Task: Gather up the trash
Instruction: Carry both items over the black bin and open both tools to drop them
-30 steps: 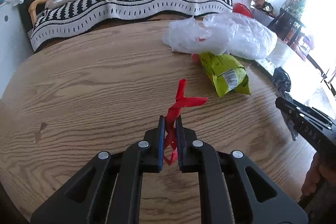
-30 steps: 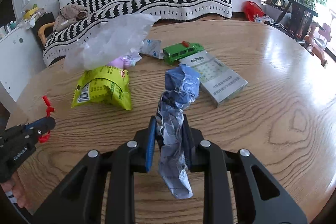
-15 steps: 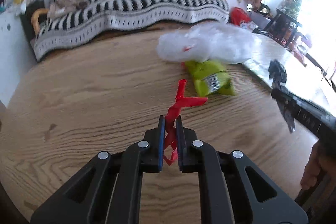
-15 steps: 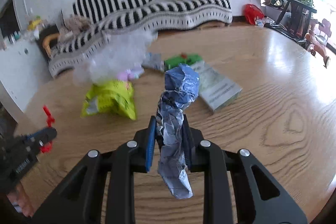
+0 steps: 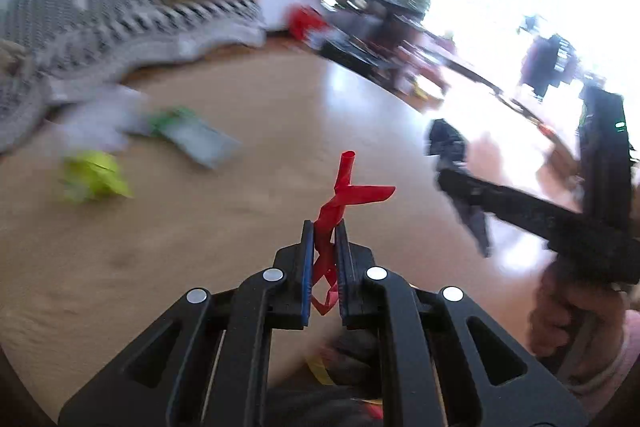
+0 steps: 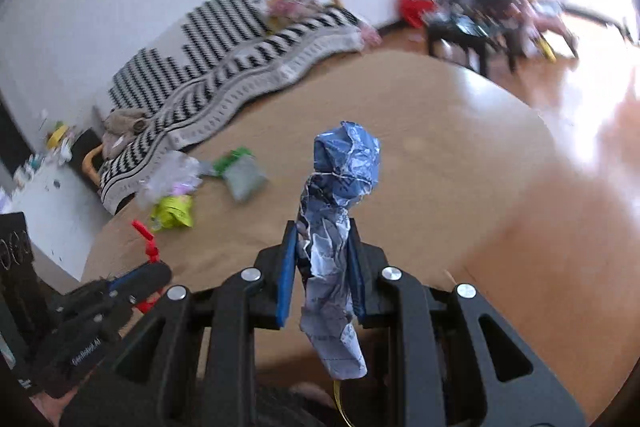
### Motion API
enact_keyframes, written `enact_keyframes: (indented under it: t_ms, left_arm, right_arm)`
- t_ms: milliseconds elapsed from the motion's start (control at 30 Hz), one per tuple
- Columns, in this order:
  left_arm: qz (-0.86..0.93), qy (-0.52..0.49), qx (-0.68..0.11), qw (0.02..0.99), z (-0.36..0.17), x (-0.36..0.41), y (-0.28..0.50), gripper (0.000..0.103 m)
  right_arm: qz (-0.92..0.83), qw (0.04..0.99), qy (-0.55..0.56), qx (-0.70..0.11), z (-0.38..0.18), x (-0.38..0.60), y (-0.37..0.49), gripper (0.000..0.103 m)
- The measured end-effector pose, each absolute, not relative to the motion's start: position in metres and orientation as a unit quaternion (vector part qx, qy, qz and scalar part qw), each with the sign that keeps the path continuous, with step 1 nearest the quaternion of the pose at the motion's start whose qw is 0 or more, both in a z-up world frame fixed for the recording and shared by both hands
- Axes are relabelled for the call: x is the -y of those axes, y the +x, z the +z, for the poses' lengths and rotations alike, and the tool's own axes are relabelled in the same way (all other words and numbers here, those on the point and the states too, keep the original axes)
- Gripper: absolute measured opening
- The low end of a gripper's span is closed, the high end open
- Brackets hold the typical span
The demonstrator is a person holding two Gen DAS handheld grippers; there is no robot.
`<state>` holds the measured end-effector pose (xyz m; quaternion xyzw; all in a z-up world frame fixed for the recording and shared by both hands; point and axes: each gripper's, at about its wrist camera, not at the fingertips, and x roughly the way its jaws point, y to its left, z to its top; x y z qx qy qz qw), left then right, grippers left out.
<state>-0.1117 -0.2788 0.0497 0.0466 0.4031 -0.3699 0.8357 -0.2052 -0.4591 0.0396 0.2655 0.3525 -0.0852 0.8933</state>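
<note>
My left gripper (image 5: 324, 227) is shut on a twisted red plastic strip (image 5: 344, 195) that sticks up past the fingertips. My right gripper (image 6: 322, 231) is shut on a crumpled blue wrapper (image 6: 340, 195) that hangs below the fingers. Both are held above the near edge of the round wooden table (image 6: 420, 147). The right gripper also shows at the right of the left wrist view (image 5: 460, 171), the left one at the lower left of the right wrist view (image 6: 148, 267). A yellow-green snack bag (image 6: 174, 213), a clear plastic bag (image 6: 168, 175), a grey box (image 6: 244, 179) and a green toy car (image 6: 232, 157) lie on the table.
A sofa with a black-and-white striped blanket (image 6: 240, 55) stands behind the table. A dark side table and chairs (image 6: 480, 27) stand at the back right by the bright window. Something dark with a yellow edge (image 5: 332, 363) lies below the left gripper, blurred.
Both grippers have drawn back and swung to the right, still holding their trash. The table items now look farther away and to the left. The views are blurred by motion.
</note>
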Motion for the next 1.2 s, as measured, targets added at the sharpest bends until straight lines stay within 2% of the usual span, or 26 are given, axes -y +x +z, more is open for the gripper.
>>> enact_keyframes:
  t_ms: [200,367,1100,1133,1200]
  left_arm:
    - [-0.414,0.072,-0.541,0.729,-0.040,0.346,-0.150,0.009]
    - [-0.385,0.129,-0.560,0.722,-0.076,0.368,-0.162,0.009]
    - [-0.368,0.165,-0.566,0.719,-0.093,0.385,-0.169,0.009]
    - [-0.363,0.169,-0.567,0.720,-0.094,0.386,-0.169,0.009]
    - [-0.349,0.177,-0.575,0.718,-0.098,0.387,-0.168,0.013]
  right_arm:
    - [-0.087,0.824,0.357,-0.432,-0.043,0.496,-0.263,0.023]
    - [-0.093,0.788,0.402,-0.458,-0.084,0.505,-0.283,0.023]
    - [-0.090,0.776,0.408,-0.472,-0.086,0.500,-0.270,0.024]
    - [-0.091,0.775,0.411,-0.472,-0.085,0.502,-0.271,0.025]
    - [-0.101,0.774,0.412,-0.470,-0.083,0.506,-0.273,0.035]
